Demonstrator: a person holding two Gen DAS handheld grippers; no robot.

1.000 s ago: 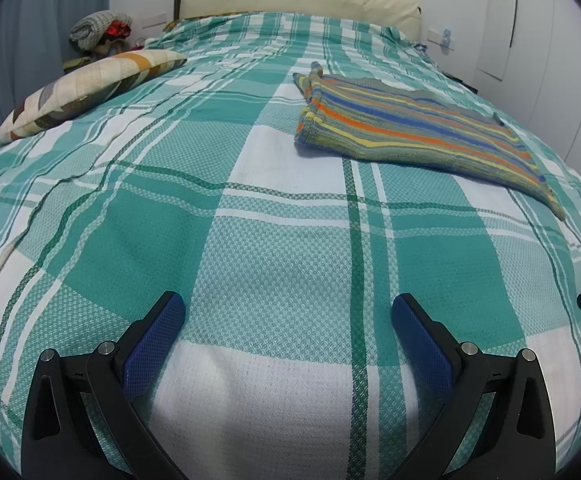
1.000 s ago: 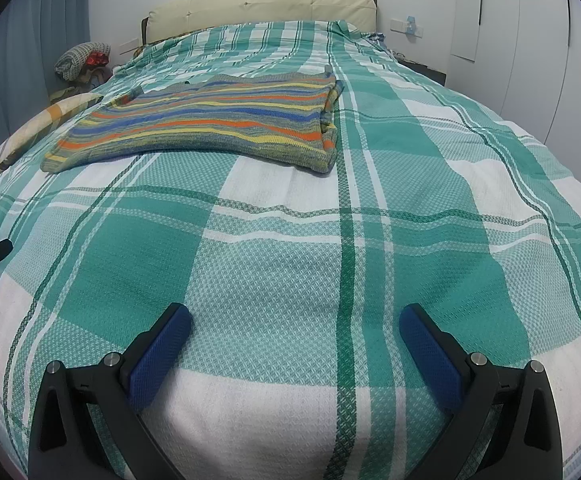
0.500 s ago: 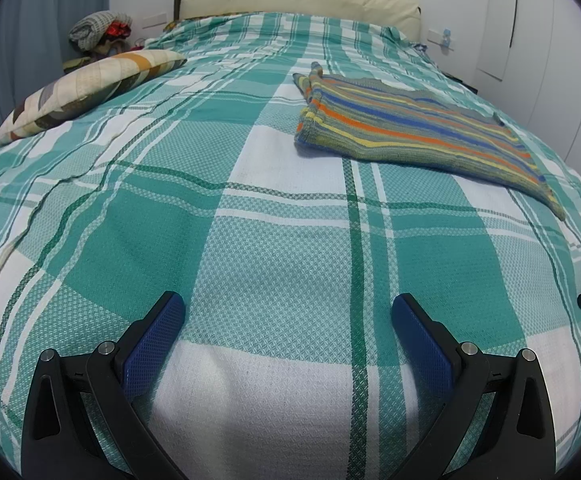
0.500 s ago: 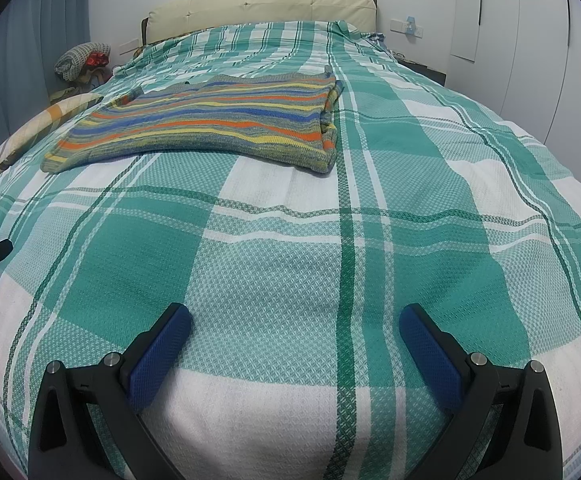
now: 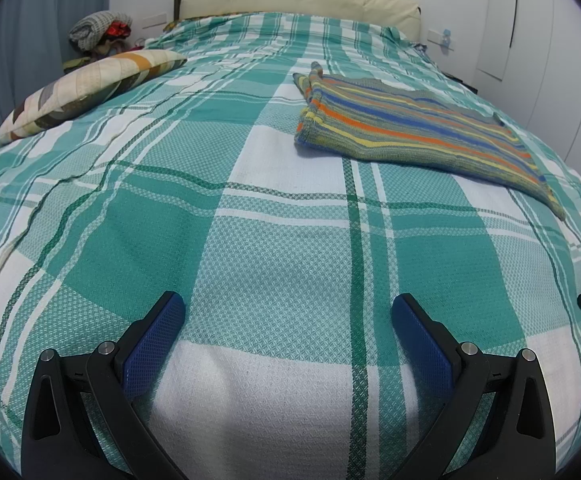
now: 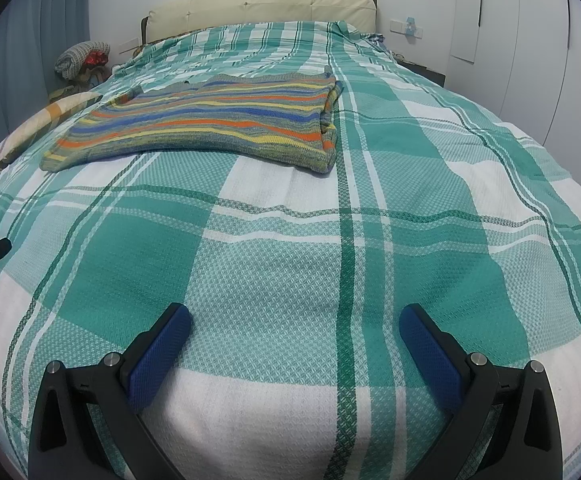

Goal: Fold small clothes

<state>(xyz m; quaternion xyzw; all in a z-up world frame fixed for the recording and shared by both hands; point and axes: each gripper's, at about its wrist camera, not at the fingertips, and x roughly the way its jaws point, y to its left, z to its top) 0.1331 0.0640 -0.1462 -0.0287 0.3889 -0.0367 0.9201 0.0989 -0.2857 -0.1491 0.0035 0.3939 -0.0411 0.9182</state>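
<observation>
Now, through my left wrist view, my left tongs [image 5: 288, 316] gape empty above the green-and-white checked bedspread [image 5: 250, 264], well short of the folded multicolour striped knit garment [image 5: 410, 128]. Through my right, my right tongs [image 6: 294, 326] gape likewise, the garment [image 6: 210, 124] lying beyond them.

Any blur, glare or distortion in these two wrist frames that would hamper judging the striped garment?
Left wrist view: sharp, strong fisheye bulge bends the bedspread, black corners, garment clear, soft shadow under the open left claw. Right wrist view: same bulge, even light, no glare, garment crisp, right claw open.
</observation>
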